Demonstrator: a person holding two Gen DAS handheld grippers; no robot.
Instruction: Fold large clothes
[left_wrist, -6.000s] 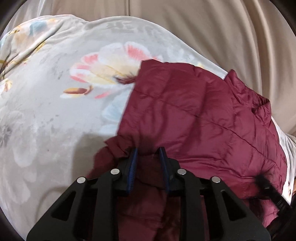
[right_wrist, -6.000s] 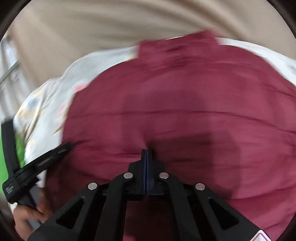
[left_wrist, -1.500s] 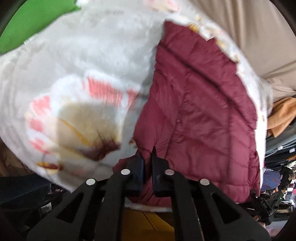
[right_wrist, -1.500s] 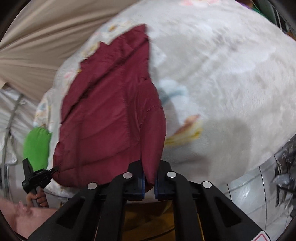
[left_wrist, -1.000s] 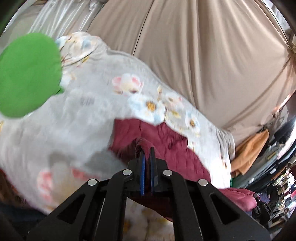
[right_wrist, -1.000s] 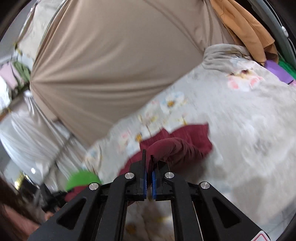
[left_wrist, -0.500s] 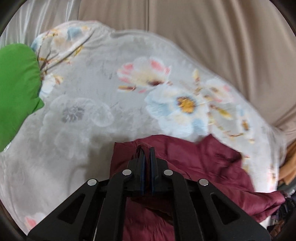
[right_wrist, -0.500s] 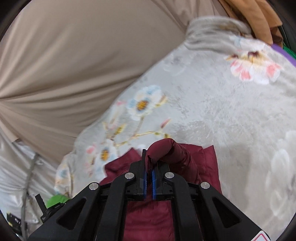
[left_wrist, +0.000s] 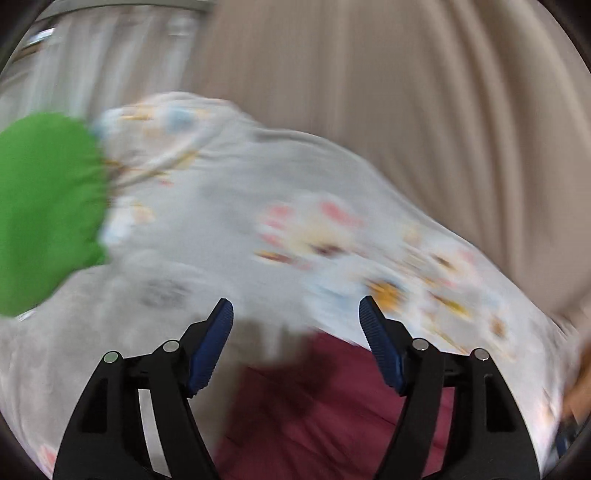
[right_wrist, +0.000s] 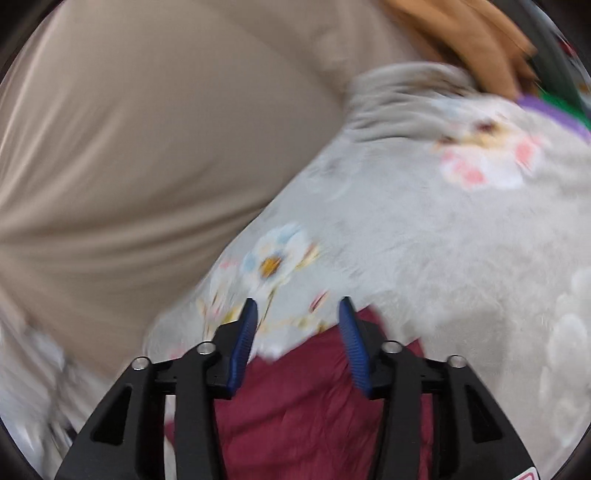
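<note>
A maroon quilted jacket (left_wrist: 314, 413) lies on a grey floral blanket (left_wrist: 229, 221). It fills the bottom of the left wrist view, below and between the fingers. My left gripper (left_wrist: 296, 314) is open wide and empty above the jacket's far edge. In the right wrist view the same jacket (right_wrist: 303, 402) lies under my right gripper (right_wrist: 297, 315), which is open and empty over the jacket's edge on the blanket (right_wrist: 443, 258). Both views are blurred by motion.
A green cushion (left_wrist: 40, 221) lies at the left on the blanket. A beige curtain (left_wrist: 406, 103) hangs behind the bed and also shows in the right wrist view (right_wrist: 147, 147). Orange cloth (right_wrist: 476, 40) and a purple item (right_wrist: 550, 110) sit at the far right.
Both grippers have opened and let go of the jacket, which now lies on the blanket. Both have lifted and pulled back a little from it.
</note>
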